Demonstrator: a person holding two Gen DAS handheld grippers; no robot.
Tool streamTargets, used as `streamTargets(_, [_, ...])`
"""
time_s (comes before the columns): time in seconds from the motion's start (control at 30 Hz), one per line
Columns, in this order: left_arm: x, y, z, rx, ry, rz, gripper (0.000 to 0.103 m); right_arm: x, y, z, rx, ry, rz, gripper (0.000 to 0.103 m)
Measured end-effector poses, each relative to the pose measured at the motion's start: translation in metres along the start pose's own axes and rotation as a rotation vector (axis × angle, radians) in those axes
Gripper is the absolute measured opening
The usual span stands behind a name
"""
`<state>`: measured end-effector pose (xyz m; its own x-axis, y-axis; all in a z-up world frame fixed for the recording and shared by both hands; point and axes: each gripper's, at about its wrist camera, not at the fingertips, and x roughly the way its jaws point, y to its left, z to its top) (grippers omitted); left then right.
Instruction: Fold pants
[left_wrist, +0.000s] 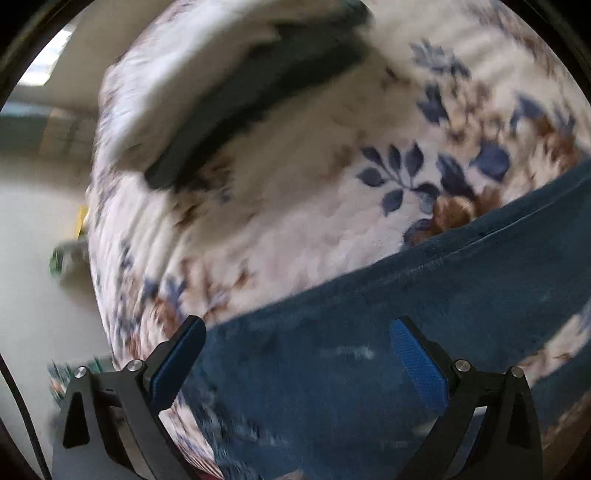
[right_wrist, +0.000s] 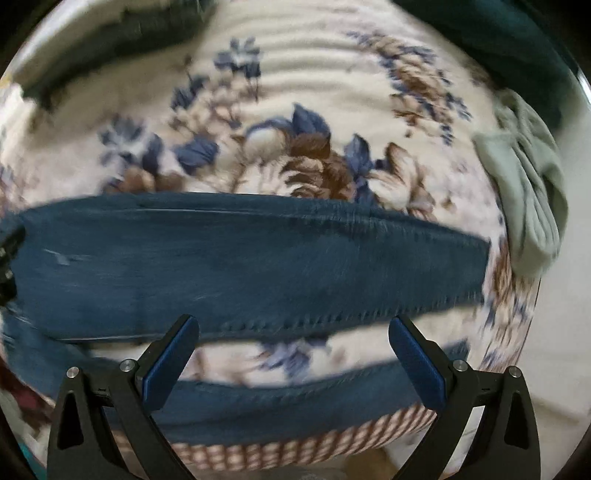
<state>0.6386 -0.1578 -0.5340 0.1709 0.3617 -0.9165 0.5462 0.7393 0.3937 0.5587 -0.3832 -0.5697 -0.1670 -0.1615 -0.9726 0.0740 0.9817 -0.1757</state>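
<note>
- Dark blue pants (right_wrist: 251, 258) lie spread out on a bed covered by a cream blanket (right_wrist: 306, 85) printed with blue and brown flowers.
- In the right wrist view, one pant leg runs straight across the middle from left to right, its hem ending near the bed's right edge.
- The second leg (right_wrist: 280, 398) lies lower in that view, closer to the camera, with a strip of blanket showing between the two legs.
- The right gripper (right_wrist: 293, 350) hovers above that strip, jaws spread wide and holding nothing; one blue pad sits over the lower leg, the other beside the upper leg's hem side.
- A pale green garment (right_wrist: 528, 192) is bunched at the right edge of the bed, just beyond the hem of the upper leg.
- A checked brown-and-white fabric (right_wrist: 295, 443) shows along the near edge of the bed, under the lower leg.
- In the left wrist view, the left gripper (left_wrist: 295, 354) is over the wide part of the pants (left_wrist: 369, 332), jaws also wide apart and empty.
- Far across the blanket in that view lie a dark folded item (left_wrist: 266, 96) and something white (left_wrist: 192, 74) beside it; blur makes it hard to say what they are, possibly pillows or folded cloth.
- The pale floor (left_wrist: 33, 258) appears to the left of the bed, with small, blurred objects on it.
</note>
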Motion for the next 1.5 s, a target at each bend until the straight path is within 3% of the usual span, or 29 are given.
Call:
streamTargets(0.1, [0.030, -0.023, 0.016, 0.116, 0.024, -0.008, 0.103, 0.037, -0.001, 0.022, -0.107, 0.040, -0.041, 0.103])
streamTargets(0.17, [0.050, -0.037, 0.024, 0.190, 0.060, -0.078, 0.100, 0.057, 0.004, 0.035, -0.188, 0.063, -0.058, 0.103])
streamTargets(0.23, [0.064, -0.047, 0.026, 0.268, 0.098, -0.156, 0.082, 0.079, 0.012, 0.048, -0.303, 0.088, -0.065, 0.103])
streamTargets(0.27, [0.067, -0.050, 0.027, 0.305, 0.099, -0.178, 0.080, 0.088, 0.016, 0.053, -0.351, 0.113, -0.065, 0.103])
streamTargets(0.37, [0.069, -0.047, 0.031, 0.385, 0.088, -0.216, 0.079, 0.118, 0.033, 0.064, -0.555, 0.194, -0.074, 0.103])
streamTargets(0.5, [0.070, -0.033, 0.039, 0.420, 0.103, -0.289, 0.076, 0.132, 0.047, 0.074, -0.702, 0.245, -0.070, 0.103])
streamTargets(0.57, [0.071, -0.027, 0.043, 0.442, 0.099, -0.304, 0.066, 0.133, 0.051, 0.077, -0.742, 0.251, -0.068, 0.103])
streamTargets(0.63, [0.067, -0.029, 0.045, 0.460, 0.100, -0.330, 0.044, 0.133, 0.052, 0.079, -0.753, 0.254, -0.057, 0.099])
streamTargets(0.67, [0.065, -0.030, 0.046, 0.466, 0.097, -0.331, 0.040, 0.131, 0.052, 0.078, -0.762, 0.248, -0.044, 0.096])
streamTargets(0.73, [0.057, -0.028, 0.047, 0.473, 0.077, -0.322, 0.024, 0.125, 0.053, 0.076, -0.773, 0.228, -0.011, 0.076])
streamTargets(0.77, [0.053, -0.026, 0.047, 0.467, 0.065, -0.315, 0.020, 0.122, 0.053, 0.074, -0.771, 0.220, 0.007, 0.069])
streamTargets(0.83, [0.045, -0.019, 0.047, 0.436, 0.049, -0.312, 0.012, 0.109, 0.045, 0.068, -0.744, 0.196, 0.034, 0.038])
streamTargets(0.93, [0.028, -0.003, 0.043, 0.379, 0.030, -0.329, 0.009, 0.089, 0.031, 0.064, -0.668, 0.160, 0.056, 0.014])
streamTargets(1.1, [-0.009, 0.039, 0.024, 0.206, 0.015, -0.383, 0.008, 0.047, 0.010, 0.038, -0.605, 0.099, 0.101, 0.009])
streamTargets(1.2, [-0.029, 0.061, 0.007, 0.074, 0.029, -0.429, 0.008, 0.023, 0.001, -0.003, -0.582, 0.062, 0.124, 0.009])
streamTargets(1.33, [-0.040, 0.066, -0.050, -0.128, 0.097, -0.519, 0.008, 0.006, -0.001, -0.062, -0.544, 0.023, 0.158, 0.009])
streamTargets(1.5, [-0.027, 0.020, -0.136, -0.239, 0.181, -0.544, 0.008, 0.025, -0.004, -0.136, -0.480, 0.038, 0.194, 0.009])
